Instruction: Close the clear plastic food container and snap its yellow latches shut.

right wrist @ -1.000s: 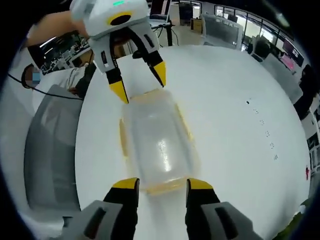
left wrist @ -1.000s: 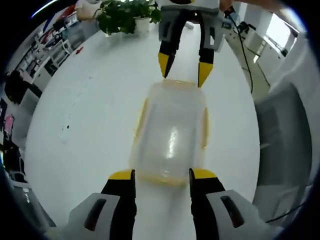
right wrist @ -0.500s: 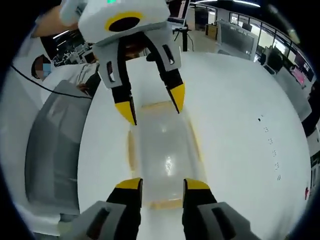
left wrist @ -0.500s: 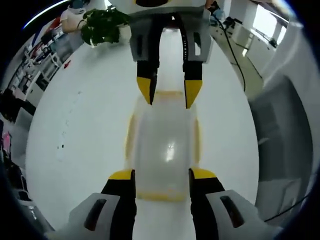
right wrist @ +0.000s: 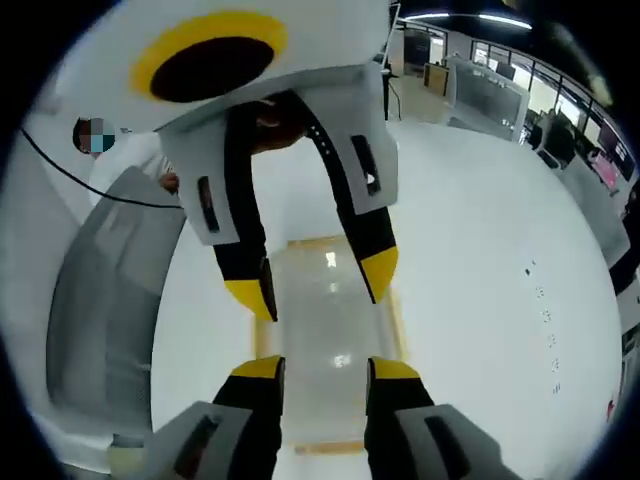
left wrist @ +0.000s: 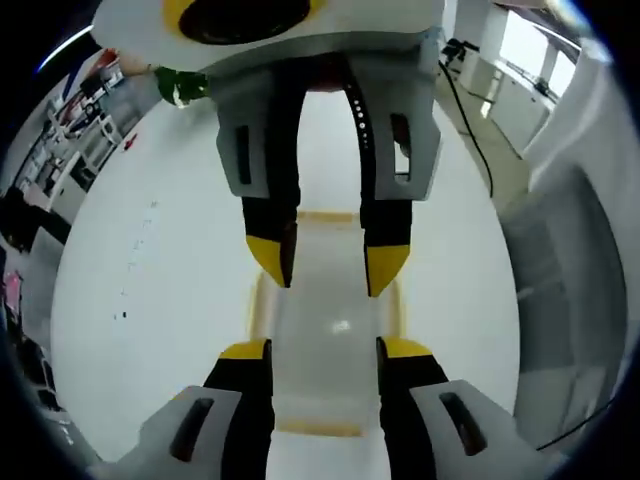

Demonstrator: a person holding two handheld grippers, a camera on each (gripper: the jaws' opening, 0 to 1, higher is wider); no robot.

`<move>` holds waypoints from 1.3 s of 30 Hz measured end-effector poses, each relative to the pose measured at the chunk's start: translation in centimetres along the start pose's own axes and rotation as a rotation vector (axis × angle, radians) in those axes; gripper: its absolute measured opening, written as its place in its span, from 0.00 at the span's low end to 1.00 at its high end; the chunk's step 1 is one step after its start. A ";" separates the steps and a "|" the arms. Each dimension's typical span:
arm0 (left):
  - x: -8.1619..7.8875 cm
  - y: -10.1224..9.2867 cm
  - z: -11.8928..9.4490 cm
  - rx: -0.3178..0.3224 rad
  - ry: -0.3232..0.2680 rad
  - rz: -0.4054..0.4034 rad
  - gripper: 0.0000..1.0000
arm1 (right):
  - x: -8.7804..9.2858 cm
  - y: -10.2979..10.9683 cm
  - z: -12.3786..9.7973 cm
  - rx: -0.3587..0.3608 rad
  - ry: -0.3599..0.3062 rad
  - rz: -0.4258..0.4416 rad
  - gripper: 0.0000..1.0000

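The clear plastic container lies lid-down-flat on the white table, with yellow latches along its edges, one at its far end. My left gripper hangs open over the container's near half. Facing it from above, my right gripper is open too, its yellow tips close to mine. In the right gripper view the same container runs lengthwise under my right gripper, and the left gripper stands opposite over it. Whether any tip touches the lid is unclear.
A grey chair back stands beside the table, seen also as the grey chair in the right gripper view. A potted plant sits at the table's far end. A person sits behind the chair.
Both grippers have closed in on each other above the container; each now looms much larger in the other's view. The container has stayed where it was.
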State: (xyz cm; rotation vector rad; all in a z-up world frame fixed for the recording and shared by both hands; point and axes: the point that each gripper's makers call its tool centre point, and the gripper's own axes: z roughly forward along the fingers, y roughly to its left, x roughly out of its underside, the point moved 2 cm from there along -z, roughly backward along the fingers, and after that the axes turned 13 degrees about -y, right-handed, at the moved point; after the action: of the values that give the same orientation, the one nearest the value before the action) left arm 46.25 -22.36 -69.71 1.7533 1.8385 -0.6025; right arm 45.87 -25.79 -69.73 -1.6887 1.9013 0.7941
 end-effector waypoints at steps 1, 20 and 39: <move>0.1 0.0 0.1 0.001 0.004 0.003 0.39 | 0.0 0.0 0.0 -0.001 -0.002 0.002 0.30; -0.2 -1.6 0.4 0.008 0.006 0.022 0.38 | -0.7 -2.0 0.4 0.006 -0.001 -0.016 0.30; -0.4 -2.8 1.1 -0.049 0.024 0.067 0.51 | -0.2 -2.9 1.6 -0.052 0.020 -0.001 0.39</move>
State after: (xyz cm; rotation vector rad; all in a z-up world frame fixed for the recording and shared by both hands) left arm 43.52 -23.55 -70.43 1.7890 1.7876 -0.5084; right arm 48.75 -24.73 -71.09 -1.7345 1.9081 0.8358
